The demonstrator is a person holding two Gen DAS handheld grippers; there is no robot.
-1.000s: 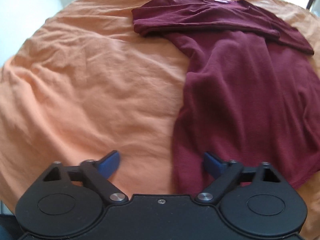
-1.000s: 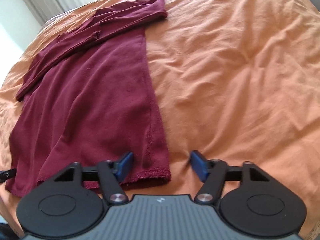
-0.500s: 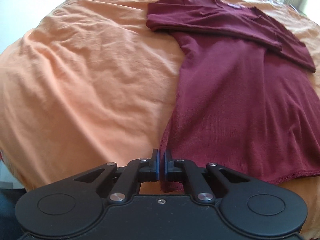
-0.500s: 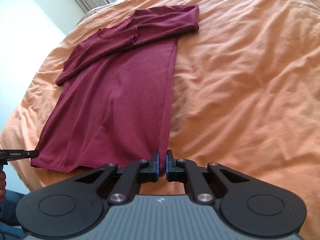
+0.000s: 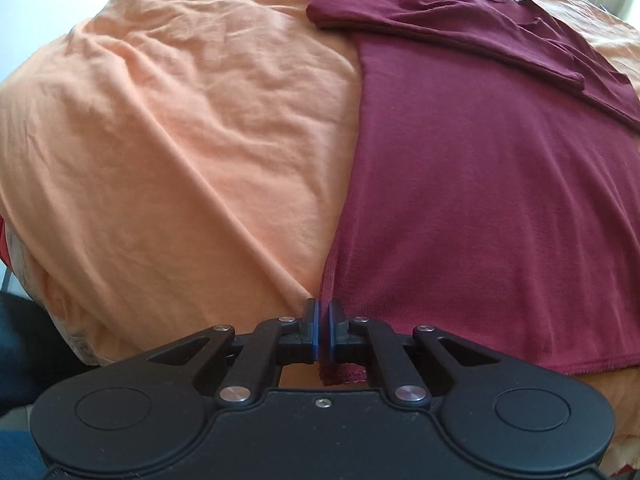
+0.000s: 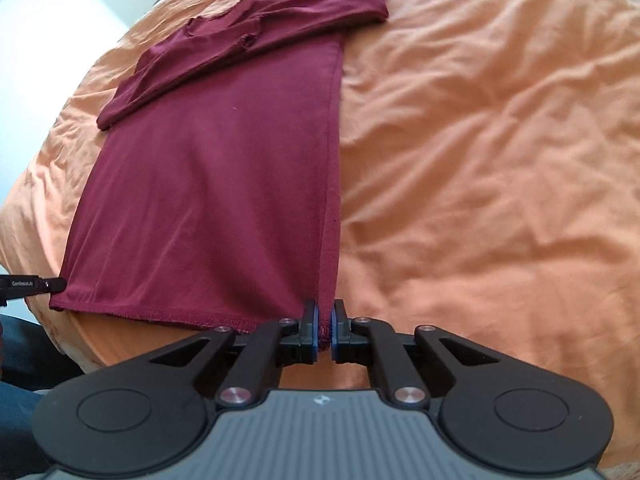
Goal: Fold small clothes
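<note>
Shirt (image 5: 500,184): maroon, long-sleeved, lies flat on the bed (image 5: 180,140), sleeves folded across the chest at the far end.
Left gripper (image 5: 323,330): clamped on the hem's left corner.
Right gripper (image 6: 325,330): clamped on the hem's right corner.
Bed: covered by a wrinkled orange sheet.

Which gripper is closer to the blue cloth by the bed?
Left. The left gripper, on the shirt's near corner, has the blue cloth right beside it. The right gripper holds the other corner, the shirt's width farther.
</note>
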